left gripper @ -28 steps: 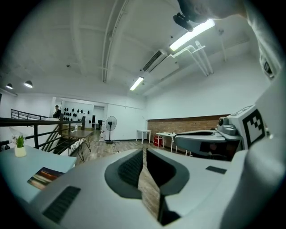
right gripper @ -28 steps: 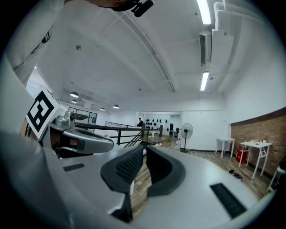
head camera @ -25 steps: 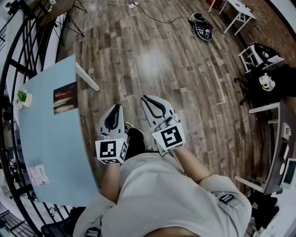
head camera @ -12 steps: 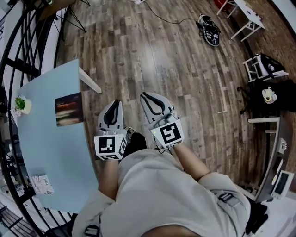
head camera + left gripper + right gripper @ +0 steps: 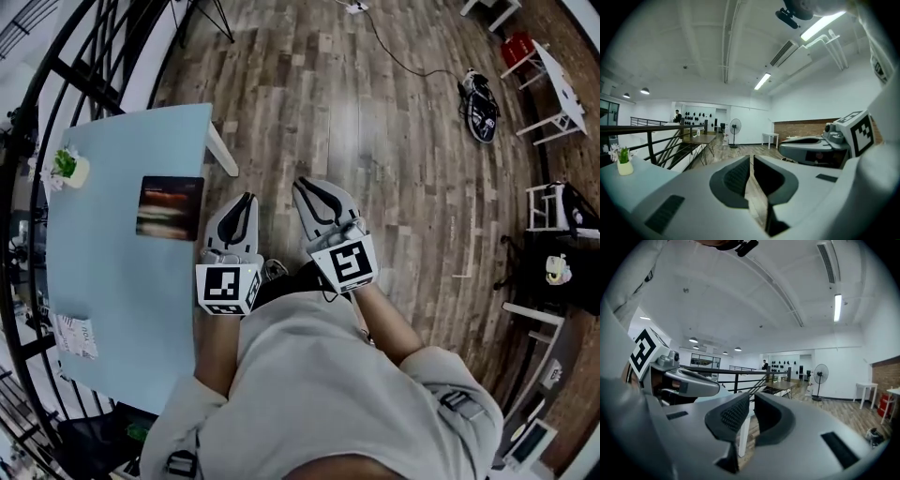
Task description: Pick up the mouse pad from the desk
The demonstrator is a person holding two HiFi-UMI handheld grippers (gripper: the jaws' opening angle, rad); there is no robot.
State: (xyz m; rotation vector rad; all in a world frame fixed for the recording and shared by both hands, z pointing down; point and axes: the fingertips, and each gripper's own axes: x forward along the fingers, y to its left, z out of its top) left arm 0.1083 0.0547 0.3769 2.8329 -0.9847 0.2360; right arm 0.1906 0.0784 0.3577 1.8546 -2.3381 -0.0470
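The dark rectangular mouse pad (image 5: pixel 170 208) is seen flat on the pale blue tabletop (image 5: pixel 112 309) at centre left, and nothing is held between the narrowly parted jaws of the left gripper (image 5: pixel 246 200) or the just-widened jaws of the right gripper (image 5: pixel 305 185).

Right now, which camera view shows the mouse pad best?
The head view: the mouse pad lies whole on the light blue desk. The left gripper view shows just desk surface, the right gripper view a desk leg; neither shows the pad.

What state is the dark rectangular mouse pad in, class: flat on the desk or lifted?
Flat. In the head view the dark rectangular mouse pad lies spread on the pale blue desk, no edge visibly raised.
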